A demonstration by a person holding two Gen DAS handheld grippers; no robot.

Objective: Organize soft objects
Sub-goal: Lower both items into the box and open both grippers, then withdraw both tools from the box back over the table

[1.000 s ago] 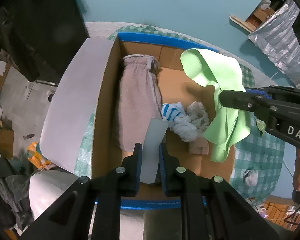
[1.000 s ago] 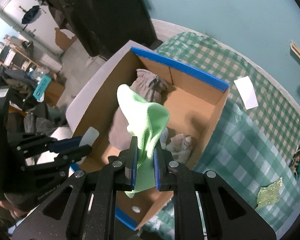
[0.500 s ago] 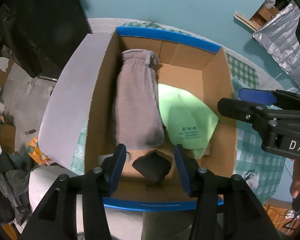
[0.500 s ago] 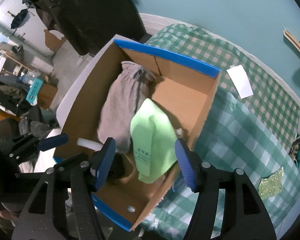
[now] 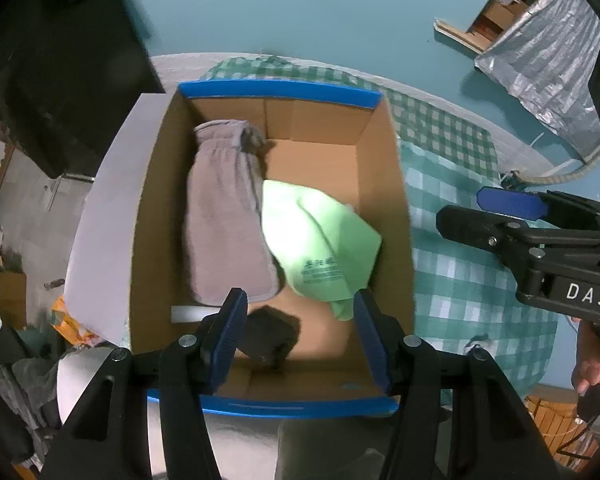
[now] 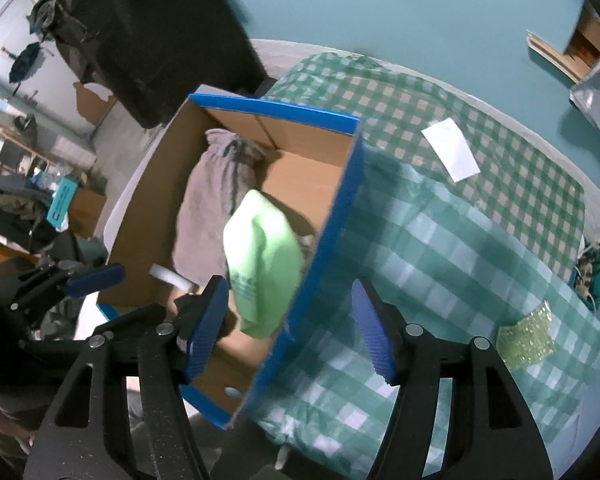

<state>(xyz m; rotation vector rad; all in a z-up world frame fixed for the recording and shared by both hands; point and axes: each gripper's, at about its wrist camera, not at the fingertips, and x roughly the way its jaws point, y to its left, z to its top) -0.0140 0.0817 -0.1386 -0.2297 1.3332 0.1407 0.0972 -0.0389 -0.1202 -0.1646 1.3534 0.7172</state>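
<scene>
Left wrist view shows your left tongs (image 5: 298, 330) released over the near end of the cardboard box (image 5: 394, 216), their jaws just opened further, with nothing pinched between them. The green cloth (image 5: 320, 248) lies loose in the box, touching the right side of the grey towel (image 5: 226, 216) that runs along the left wall. A white strip (image 5: 192, 313) lies on the box floor just under the left jaw, beside the towel's near end.

Your right tongs (image 6: 290, 328) are released too, empty, straddling the box's blue-edged right wall, with the checked tabletop (image 6: 460, 240) cover below the right jaw. The drop looks done, so the step in hand is, as I judge it, clearing out and fetching the next soft item.

To do that well, lift both tongs straight up before you swing sideways; the right tongs' left jaw sits inside the wall and could catch the rim or drag the green cloth out. Keep the jaws apart as you leave.

A yellow-green sparkly piece (image 6: 526, 338) lies on the tabletop to the right, well apart from the box, and may be your next pick. A white paper (image 6: 452, 154) lies further back; I cannot tell whether it belongs.
</scene>
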